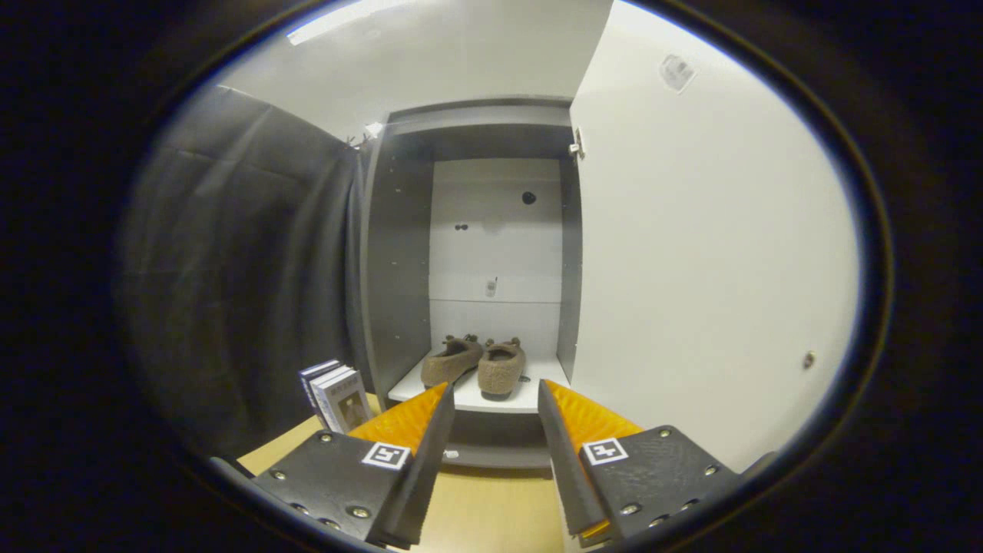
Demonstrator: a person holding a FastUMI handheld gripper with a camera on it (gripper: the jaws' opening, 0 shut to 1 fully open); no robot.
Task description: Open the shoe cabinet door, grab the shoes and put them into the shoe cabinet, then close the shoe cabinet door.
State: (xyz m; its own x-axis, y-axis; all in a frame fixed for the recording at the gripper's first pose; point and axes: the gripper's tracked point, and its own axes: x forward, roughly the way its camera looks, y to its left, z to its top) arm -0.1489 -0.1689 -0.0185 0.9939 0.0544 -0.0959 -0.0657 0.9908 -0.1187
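A pair of brown knitted shoes [474,363] rests side by side on the white bottom shelf [468,398] of the shoe cabinet [399,269], toes pointing inward. The cabinet's white door [706,269] stands swung wide to the right of the opening. My gripper [494,399] is open just in front of the shelf edge, with nothing between its fingers. The shoes lie a little beyond the fingertips, inside the cabinet.
A few upright books or boxes [336,395] stand on the wooden surface [491,514] left of the cabinet. A dark curtain [246,269] hangs along the left side. A small knob [808,359] shows on the door's far edge.
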